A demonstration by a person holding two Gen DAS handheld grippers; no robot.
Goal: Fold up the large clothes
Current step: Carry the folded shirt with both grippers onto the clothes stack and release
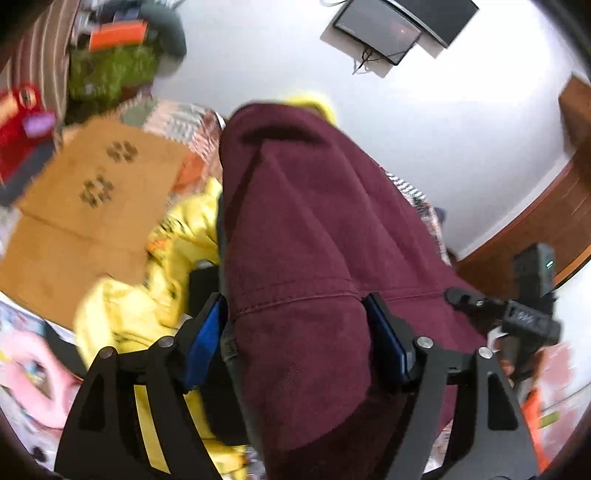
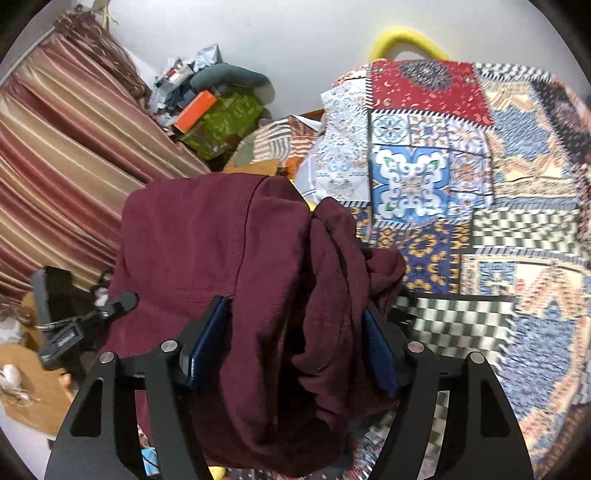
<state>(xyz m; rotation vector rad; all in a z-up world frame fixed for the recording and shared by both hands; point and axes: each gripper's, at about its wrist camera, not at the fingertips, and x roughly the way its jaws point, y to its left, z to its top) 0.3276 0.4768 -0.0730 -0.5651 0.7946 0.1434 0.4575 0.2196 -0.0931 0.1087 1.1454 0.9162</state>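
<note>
A large maroon garment point(image 1: 306, 229) hangs lifted between both grippers. My left gripper point(image 1: 295, 325) is shut on a thick fold of it near a stitched seam. My right gripper point(image 2: 295, 332) is shut on another bunched part of the same maroon garment point(image 2: 236, 258), which drapes over its fingers. The right gripper's body point(image 1: 532, 314) shows at the right edge of the left wrist view, and the left gripper's body point(image 2: 70, 332) shows at the left in the right wrist view. The garment hides most of the surface below.
A yellow garment point(image 1: 177, 251) and a tan mat with paw prints point(image 1: 85, 206) lie to the left. A patchwork blanket point(image 2: 480, 221) covers the surface at right. A striped curtain point(image 2: 66, 155), a pile of clutter point(image 2: 214, 114) and a wall-mounted screen point(image 1: 384, 33) stand behind.
</note>
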